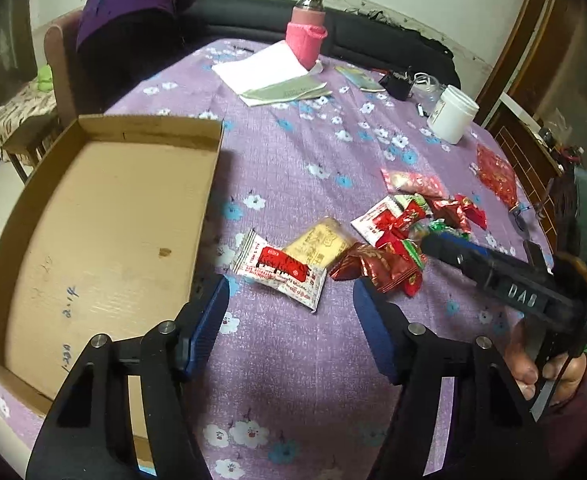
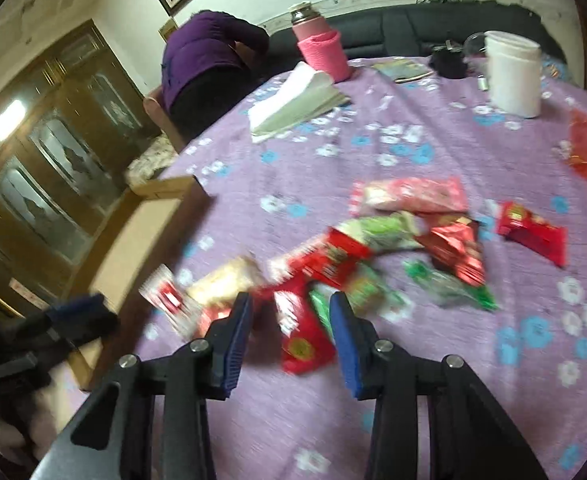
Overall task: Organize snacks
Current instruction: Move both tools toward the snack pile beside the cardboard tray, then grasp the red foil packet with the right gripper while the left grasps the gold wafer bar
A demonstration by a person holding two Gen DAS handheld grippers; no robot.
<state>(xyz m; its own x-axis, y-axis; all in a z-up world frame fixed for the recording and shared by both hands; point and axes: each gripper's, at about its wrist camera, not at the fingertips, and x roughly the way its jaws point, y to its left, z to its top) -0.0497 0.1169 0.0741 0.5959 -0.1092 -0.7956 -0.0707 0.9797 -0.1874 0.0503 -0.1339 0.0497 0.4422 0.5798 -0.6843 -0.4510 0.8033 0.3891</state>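
Observation:
Several snack packets lie in a loose pile on the purple flowered tablecloth point(image 1: 293, 152): a white-and-red packet point(image 1: 281, 270), a yellow one point(image 1: 319, 246) and red foil ones point(image 1: 385, 268). An empty cardboard tray point(image 1: 105, 232) lies left of them. My left gripper point(image 1: 291, 300) is open and empty, just in front of the white-and-red packet. My right gripper point(image 2: 289, 316) is open, low over the pile, with a red packet point(image 2: 303, 336) lying between its fingers; the view is blurred. It also shows in the left wrist view point(image 1: 433, 242), reaching into the pile.
At the back stand a pink-sleeved flask point(image 1: 307, 36), folded papers point(image 1: 269, 72) and a white jar point(image 1: 453, 114). A red bag point(image 1: 495, 174) lies far right. A person in purple point(image 1: 133, 20) bends by the sofa. The tray corner point(image 2: 165, 192) shows at left.

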